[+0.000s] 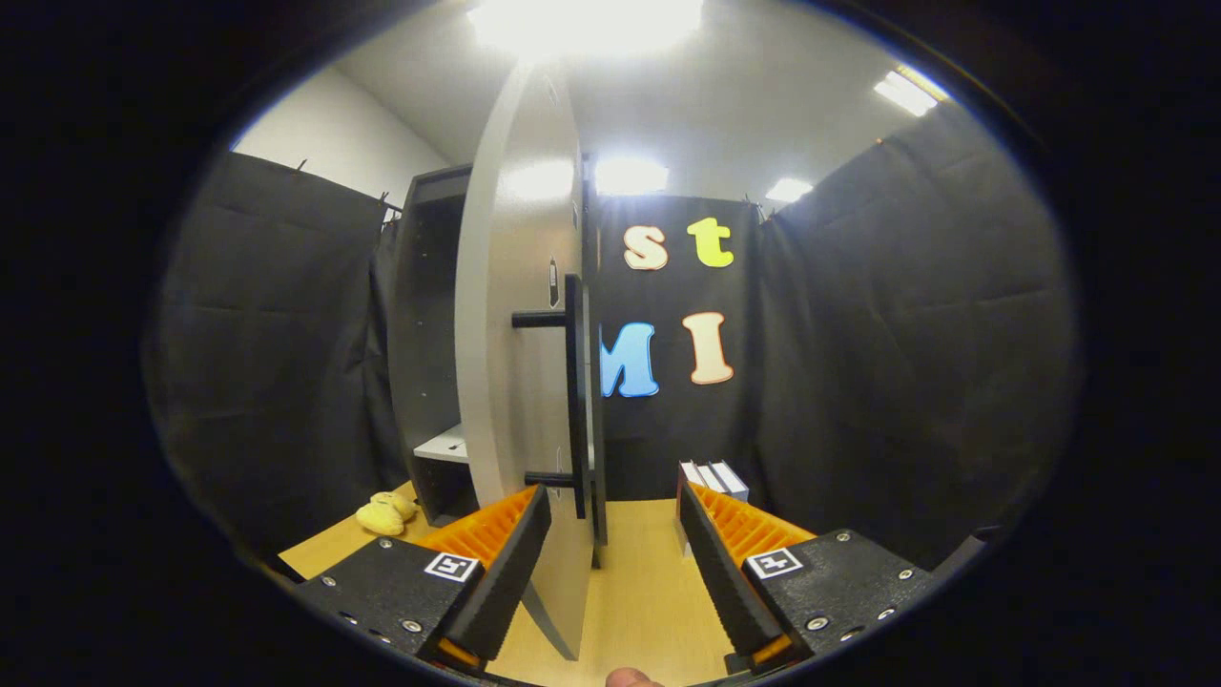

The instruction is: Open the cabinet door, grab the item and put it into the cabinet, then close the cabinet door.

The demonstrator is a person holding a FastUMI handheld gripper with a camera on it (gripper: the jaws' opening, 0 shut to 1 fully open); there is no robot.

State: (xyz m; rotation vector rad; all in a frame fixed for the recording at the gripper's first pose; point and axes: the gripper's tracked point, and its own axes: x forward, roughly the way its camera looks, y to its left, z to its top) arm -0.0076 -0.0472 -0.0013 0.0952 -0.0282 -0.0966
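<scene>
Two fingers of the handheld gripper (610, 553) are seen spread wide apart, with nothing pressed between them, so nothing is being gripped. The light grey flat cabinet door (510, 334) is swung open and seen nearly edge-on, and its lower edge sits in the gap between the fingers, closer to the left one, though whether that finger is actually touching the panel can't be told from this angle. A long black vertical bar handle (574, 396) is mounted on the door's face by two short black pegs, one up high and one low down, and the lower peg is found just ahead of the left fingertip. Behind the door, the dark grey open cabinet (429, 334) is stood on the pale wooden tabletop (649, 592), and a white shelf board (446, 445) can be made out inside it, pretty much bare as far as can be seen. The small yellow soft toy (385, 513) is left lying on the tabletop outside the cabinet, beside its lower front corner and well off to the left of the left finger, so it hasn't been put in yet. A few upright white and grey books (715, 477) are spotted just beyond the right finger, against the booth's black cloth wall.
</scene>
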